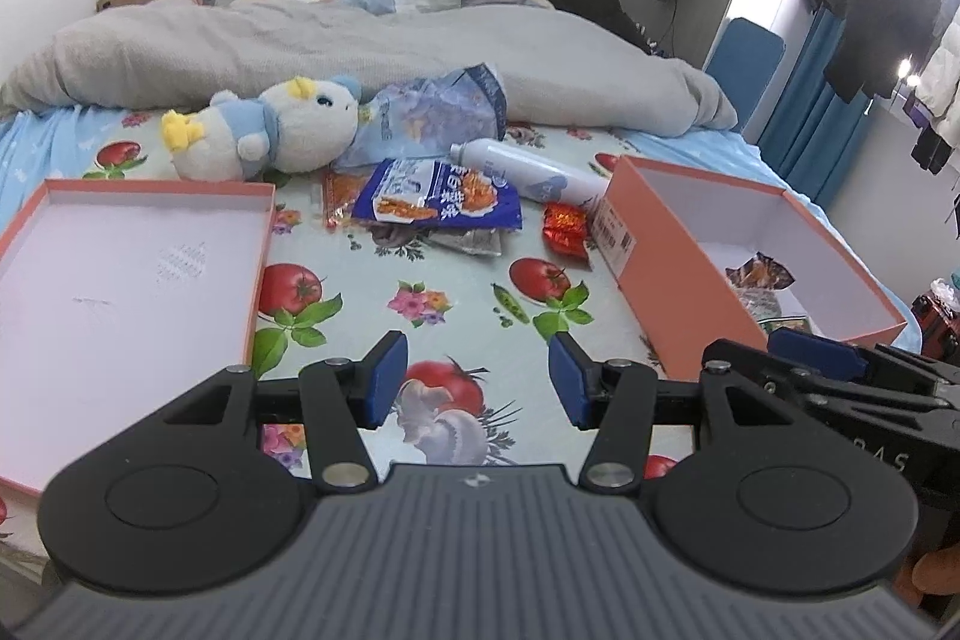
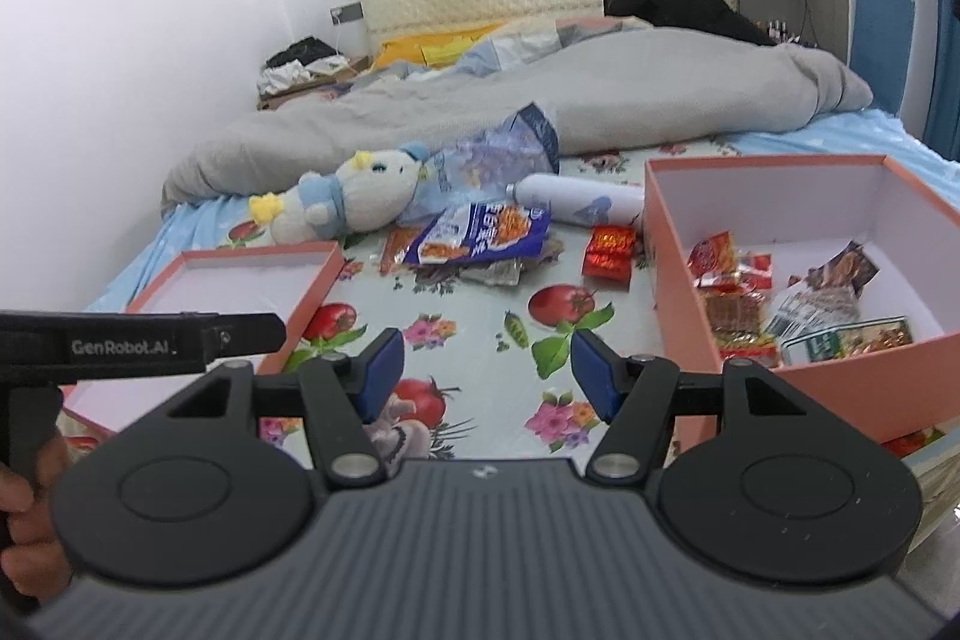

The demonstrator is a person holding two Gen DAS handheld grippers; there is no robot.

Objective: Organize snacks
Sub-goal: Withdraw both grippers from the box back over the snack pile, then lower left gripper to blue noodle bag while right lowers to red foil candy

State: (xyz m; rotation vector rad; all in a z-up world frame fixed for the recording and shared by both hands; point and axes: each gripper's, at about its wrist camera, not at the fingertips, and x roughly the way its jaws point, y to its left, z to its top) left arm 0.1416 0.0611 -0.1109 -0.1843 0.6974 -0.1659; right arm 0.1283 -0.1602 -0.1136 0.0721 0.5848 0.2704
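on the bed's fruit-patterned sheet [image 1: 456,292], a loose heap of snacks lies between two pink boxes: a blue snack packet [image 1: 438,196] on top, a red packet [image 1: 564,226] just beside the deep box's corner, a white bottle [image 1: 528,172] behind them and a plush toy [image 1: 270,130] toward the grey duvet [image 1: 360,40]. the shallow lid [image 1: 120,280] sits at the left edge with only its white lining showing; the deep box [image 2: 690,280] on the right already holds several packets [image 2: 738,304] against its near wall. between lid and box runs a bare strip of sheet. the left hand-held gripper [image 1: 477,379] hangs over that strip, released, nothing between its blue pads. the right hand-held gripper [image 2: 486,373] is likewise released and carries nothing, near the deep box's front wall.
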